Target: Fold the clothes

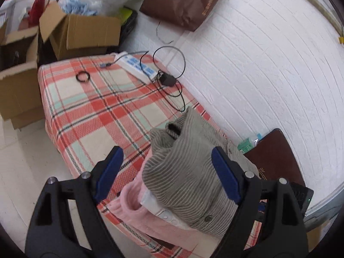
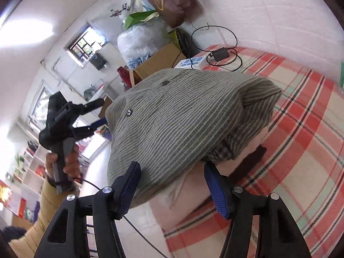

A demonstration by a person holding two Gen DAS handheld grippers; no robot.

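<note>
My striped shirt [image 1: 189, 172] sits folded on top of the pink garment [image 1: 139, 212], at the near end of the plaid bed [image 1: 90, 107]. My left gripper [image 1: 167, 167] hangs above the shirt, jaws wide apart — my right gripper [image 2: 172, 182] likewise gapes, probably clear of the shirt's edge.

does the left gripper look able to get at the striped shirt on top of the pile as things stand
Probably yes: the left gripper is open, and the striped shirt lies on top of the pile, nothing covering it.
</note>
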